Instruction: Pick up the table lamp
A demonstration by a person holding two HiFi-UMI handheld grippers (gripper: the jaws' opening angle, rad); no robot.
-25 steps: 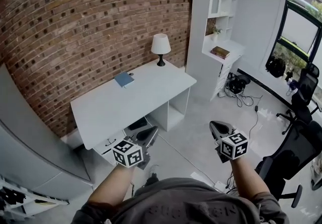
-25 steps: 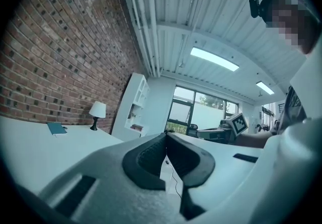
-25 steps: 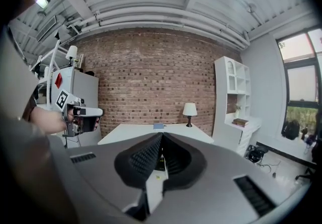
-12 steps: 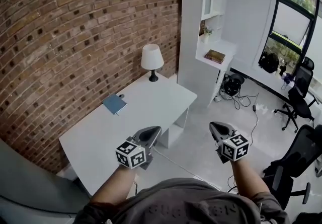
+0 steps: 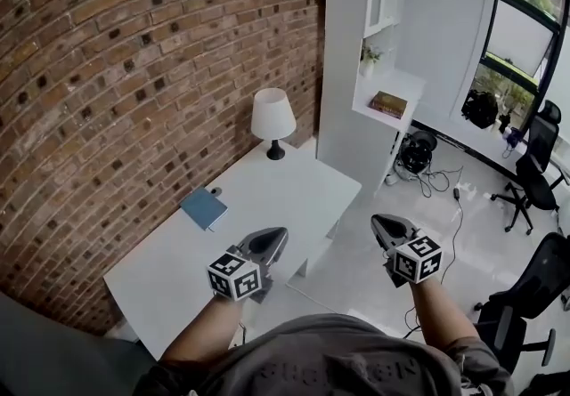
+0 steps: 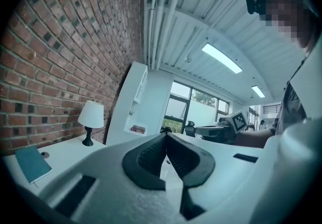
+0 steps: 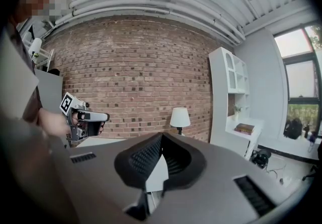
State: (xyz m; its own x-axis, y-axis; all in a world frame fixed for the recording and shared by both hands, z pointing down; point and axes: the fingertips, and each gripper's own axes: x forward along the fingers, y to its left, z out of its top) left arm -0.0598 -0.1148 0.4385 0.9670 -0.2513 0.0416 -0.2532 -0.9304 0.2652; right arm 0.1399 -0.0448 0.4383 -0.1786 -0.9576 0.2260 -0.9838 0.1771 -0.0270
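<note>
Brick wall [image 5: 134, 83] backs a white surface [image 5: 298, 198], now closer than a second ago. The lamp [image 5: 272, 120] stands at its far end, well ahead of the left hand-held gripper [image 5: 274, 236] and the right hand-held gripper [image 5: 381, 225]. Both are pressed together and empty. Judged: approach under way, reach not begun.

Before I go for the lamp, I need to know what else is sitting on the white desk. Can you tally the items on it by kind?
Table lamp: 1
Blue notebook: 1
Small dark round item: 1
Total on the white desk: 3
</note>
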